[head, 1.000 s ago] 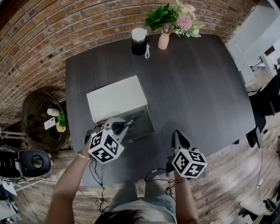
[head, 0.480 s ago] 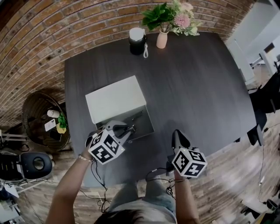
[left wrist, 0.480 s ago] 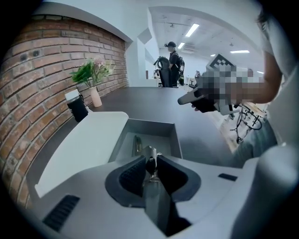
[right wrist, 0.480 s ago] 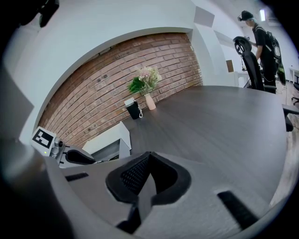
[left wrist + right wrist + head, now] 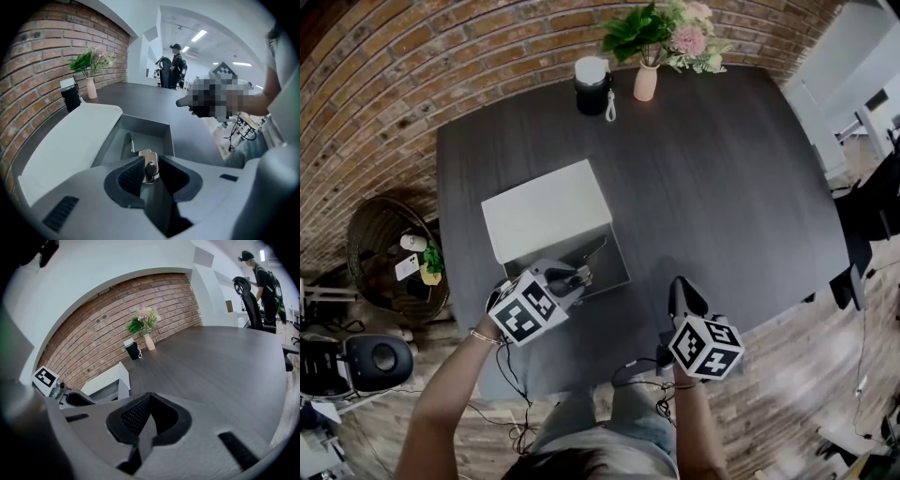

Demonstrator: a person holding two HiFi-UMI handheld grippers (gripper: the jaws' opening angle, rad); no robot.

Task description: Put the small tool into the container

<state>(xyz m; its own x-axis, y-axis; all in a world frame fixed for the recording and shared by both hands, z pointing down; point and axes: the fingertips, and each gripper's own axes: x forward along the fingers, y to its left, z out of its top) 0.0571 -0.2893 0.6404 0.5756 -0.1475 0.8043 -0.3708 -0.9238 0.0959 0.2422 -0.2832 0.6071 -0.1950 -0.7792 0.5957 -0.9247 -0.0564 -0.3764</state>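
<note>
**Small tool pinched above the open container**

We are holding the left gripper (image 5: pixel 578 277) over the near edge of the grey container (image 5: pixel 145 129). Its jaws are pinching the small tool (image 5: pixel 150 167), a pale metal piece, just above the opening. The container is sitting toward the near-left corner of the table (image 5: pixel 722 169), with a white lid (image 5: pixel 546 211) touching its far side. 1 dark long tool (image 5: pixel 591 250) is lying inside. We are holding the right gripper (image 5: pixel 682 291) at the table's near edge, its jaws pressed together on nothing.
</note>
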